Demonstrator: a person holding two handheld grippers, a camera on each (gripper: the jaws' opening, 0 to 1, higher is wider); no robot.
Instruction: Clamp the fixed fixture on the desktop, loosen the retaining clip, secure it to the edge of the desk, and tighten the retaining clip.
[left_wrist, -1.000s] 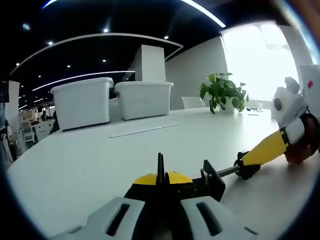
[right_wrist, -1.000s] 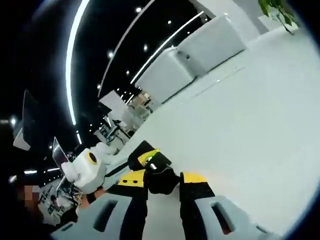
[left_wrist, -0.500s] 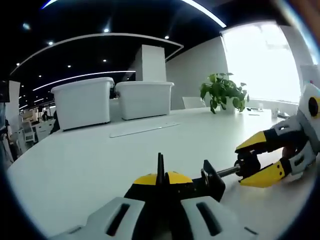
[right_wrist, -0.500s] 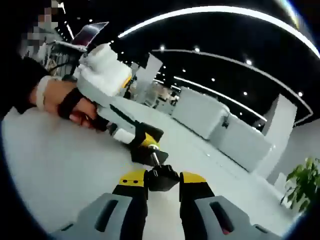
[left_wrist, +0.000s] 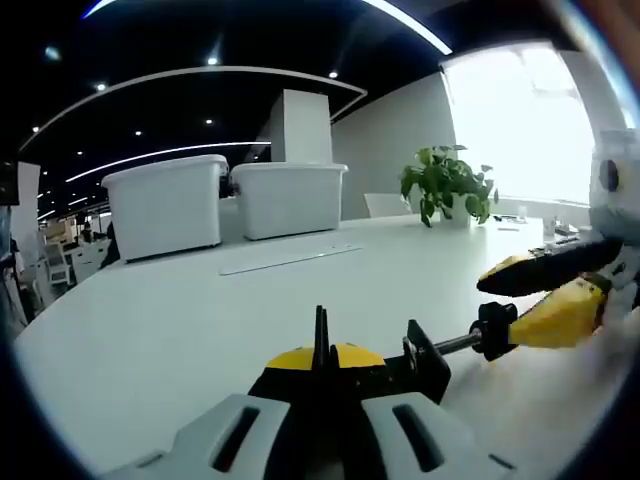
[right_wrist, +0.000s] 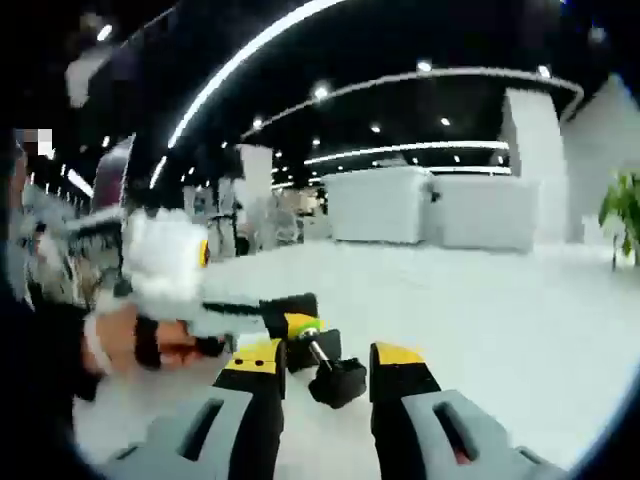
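Behind the clamp (left_wrist: 400, 365), two white bins (left_wrist: 225, 203) stand.

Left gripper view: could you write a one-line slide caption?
Left gripper clamps the black-and-yellow screw fixture on the white desk; right gripper straddles its knob.

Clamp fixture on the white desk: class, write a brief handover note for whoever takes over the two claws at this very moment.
Left claw: shut on the clamp fixture's black and yellow body, holding it on the white desk.
Right claw: jaws apart around the black screw knob, not closed on it.
Done: fixture is clamped by the left claw, well in from the desk edge.
Left: grip and turn the knob to loosen the clip, move the fixture to the desk edge, tighten.
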